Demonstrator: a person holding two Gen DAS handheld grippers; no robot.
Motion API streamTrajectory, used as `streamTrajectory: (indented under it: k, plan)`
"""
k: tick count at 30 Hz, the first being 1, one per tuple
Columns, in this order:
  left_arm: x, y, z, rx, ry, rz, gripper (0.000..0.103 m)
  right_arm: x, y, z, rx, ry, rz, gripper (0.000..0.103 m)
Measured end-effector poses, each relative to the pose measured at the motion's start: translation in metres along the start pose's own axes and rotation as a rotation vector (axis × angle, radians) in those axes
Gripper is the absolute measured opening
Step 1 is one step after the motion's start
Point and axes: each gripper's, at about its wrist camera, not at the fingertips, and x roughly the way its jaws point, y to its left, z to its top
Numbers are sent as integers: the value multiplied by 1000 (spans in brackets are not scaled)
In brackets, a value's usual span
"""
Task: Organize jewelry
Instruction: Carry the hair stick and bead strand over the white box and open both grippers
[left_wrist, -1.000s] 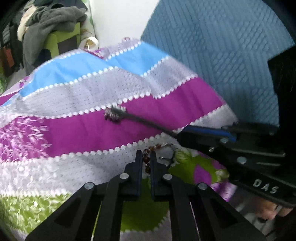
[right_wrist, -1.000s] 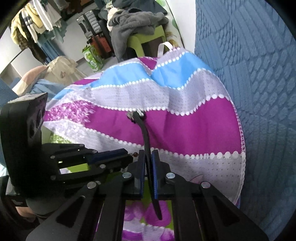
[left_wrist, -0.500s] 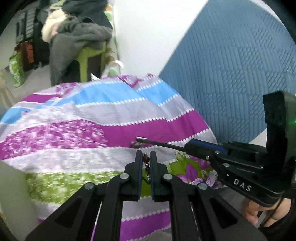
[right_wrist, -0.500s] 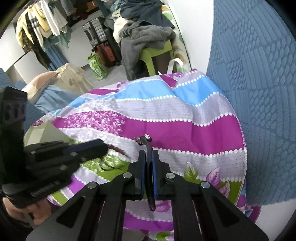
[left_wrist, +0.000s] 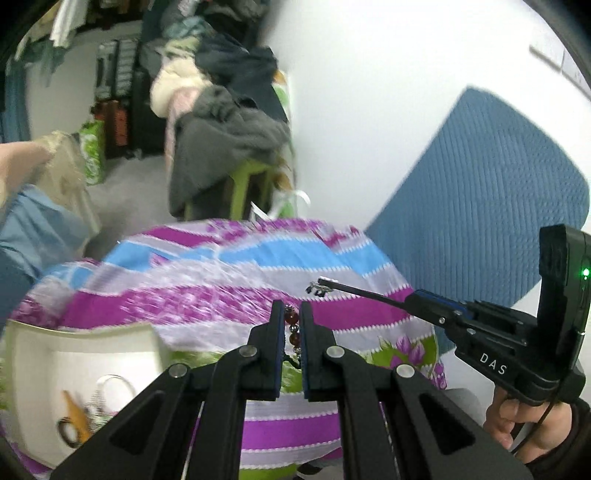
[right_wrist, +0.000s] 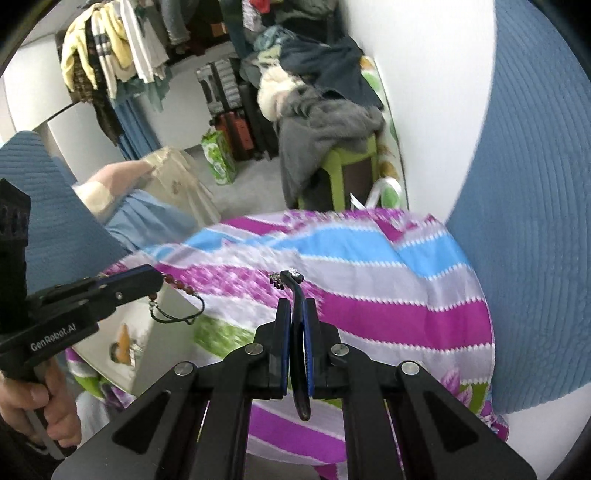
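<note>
Tongs: left (left_wrist: 287, 325) grips beaded bracelet (left_wrist: 291, 328); right (right_wrist: 295, 317) pinches dark hair clip (right_wrist: 297, 332) (probably).

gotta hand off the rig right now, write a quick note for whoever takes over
Left gripper is shut on the red bead bracelet, whose dark cord loop hangs below.
Right gripper is shut on the black hair clip, its small sparkly charm at the tip.
Both are held in the air above the striped cloth.
The white box, at the left, already holds some pieces.
Left to do, probably: set both items into the box.
</note>
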Motion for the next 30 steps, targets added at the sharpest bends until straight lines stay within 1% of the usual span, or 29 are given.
streamTrajectory:
  k: [4,9,13,17,21,23,25,30]
  plan:
    - [-41,27,10,-20,-44,36,5,-9,33,16,-16,-33,2,4]
    - [-81,61,14,-53,-85,73,5,-11,73,23,-39,-48,7,4]
    - [-108,92,10,-79,-105,112,6,-8,102,24,-45,-58,8,4]
    - [-127,124,-3,-111,-108,144,6,-3,128,19,-49,-68,-6,4]
    - [-134,159,-24,-157,-95,168,6,12,151,8,-50,-49,-2,4]
    - [-130,174,-38,-185,-81,172,6,19,162,0,-58,-31,6,4]
    - [-127,184,-49,-206,-66,173,6,26,173,-11,-63,-10,21,4]
    - [-110,196,-71,-215,-17,180,6,51,197,-38,-93,66,50,4]
